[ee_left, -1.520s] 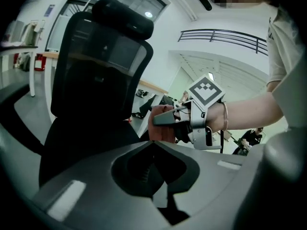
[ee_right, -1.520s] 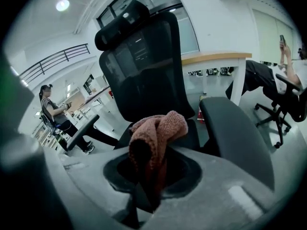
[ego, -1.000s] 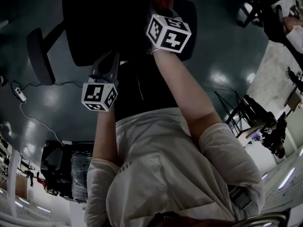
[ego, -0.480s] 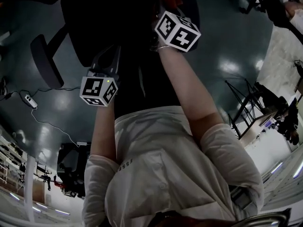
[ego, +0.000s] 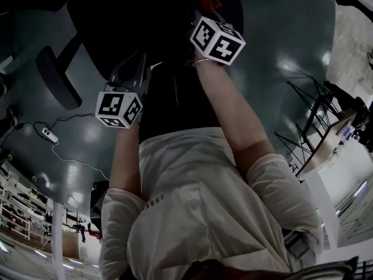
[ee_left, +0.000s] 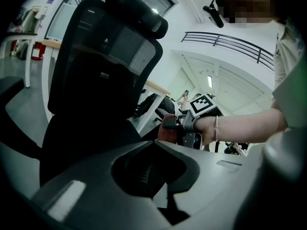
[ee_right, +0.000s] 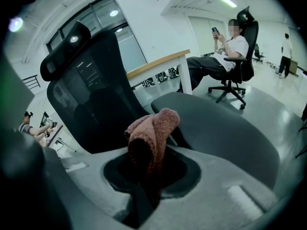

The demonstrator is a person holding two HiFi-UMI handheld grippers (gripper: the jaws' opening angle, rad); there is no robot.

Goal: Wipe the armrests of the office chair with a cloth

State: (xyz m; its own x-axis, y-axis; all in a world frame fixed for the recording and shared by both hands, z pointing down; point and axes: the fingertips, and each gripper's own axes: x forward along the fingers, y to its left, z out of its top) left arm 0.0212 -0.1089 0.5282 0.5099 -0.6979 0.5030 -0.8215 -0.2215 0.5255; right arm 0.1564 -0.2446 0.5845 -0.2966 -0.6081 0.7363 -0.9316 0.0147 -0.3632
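A black mesh-backed office chair (ee_left: 96,66) stands in front of me. Its left armrest (ego: 55,77) is a dark pad at the left of the head view. My right gripper (ee_right: 146,176) is shut on a bunched reddish knitted cloth (ee_right: 153,128), held just at the near end of the grey right armrest (ee_right: 216,128); I cannot tell whether the cloth touches the pad. The left gripper view shows the cloth (ee_left: 169,128) beside the chair's far side. My left gripper (ee_left: 156,176) is low by the seat front, jaws together with nothing between them.
A power strip (ego: 49,135) with its cable lies on the glossy dark floor at left. A folding stand (ego: 309,121) is at right. Dark equipment (ego: 96,209) sits behind me on the left. Another person (ee_right: 225,56) sits in a chair beyond a desk (ee_right: 158,66).
The view has swung a little, so the chair sits higher and the floor items have shifted. The left gripper has edged up and left. The right gripper still holds the cloth by the right armrest.
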